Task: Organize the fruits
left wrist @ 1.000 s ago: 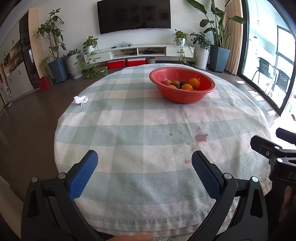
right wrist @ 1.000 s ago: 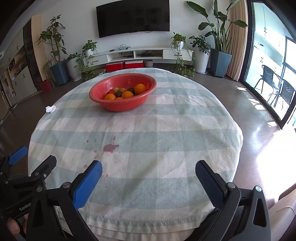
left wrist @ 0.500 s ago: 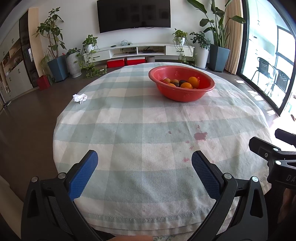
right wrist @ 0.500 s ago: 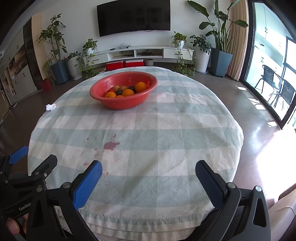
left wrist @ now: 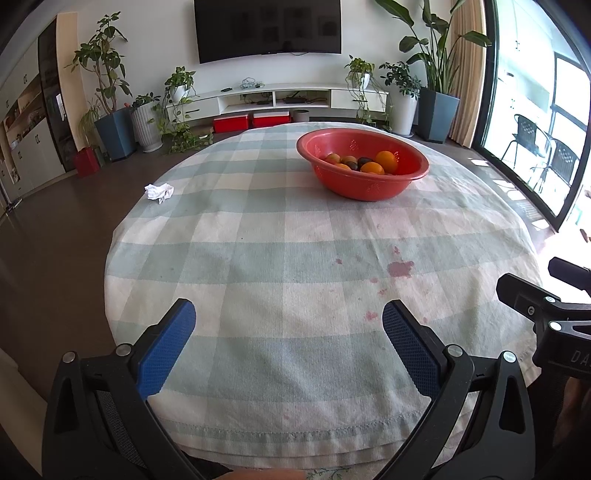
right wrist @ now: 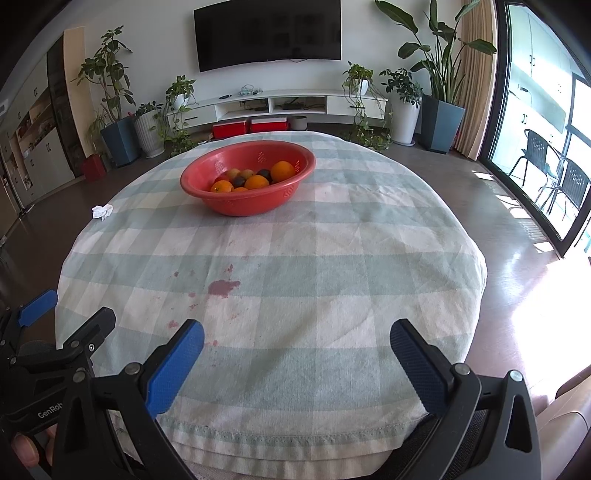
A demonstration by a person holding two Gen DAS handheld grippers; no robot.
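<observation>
Fruit all sits in the red bowl, far half of the round table. Table wears a pale green-and-white check cloth. I count several oranges plus a few darker round pieces between them; can't tell what kind those are. Bowl has small perforated patches in its wall and stands upright on the cloth.

Left gripper: jaws spread wide, nothing between the blue pads. It hangs over the near edge of the table, pointing at the bowl, well short of it. From its camera the bowl is ahead and to the right.

Right gripper: same story, jaws wide apart, empty, blue pads over the near hem of the cloth. From this one the bowl is ahead and left of centre. The two grippers are side by side; each camera catches the other's black frame at its edge. A fingertip of the person's left hand shows at the bottom left corner of the right camera.

Cloth has reddish-purple stains on the near half, one bigger blot with small spots round it, between grippers and bowl. A crumpled white tissue lies near the left rim of the table, well apart from the bowl.

Background: wall TV, low white cabinet, potted plants either side, glass door on the right.
</observation>
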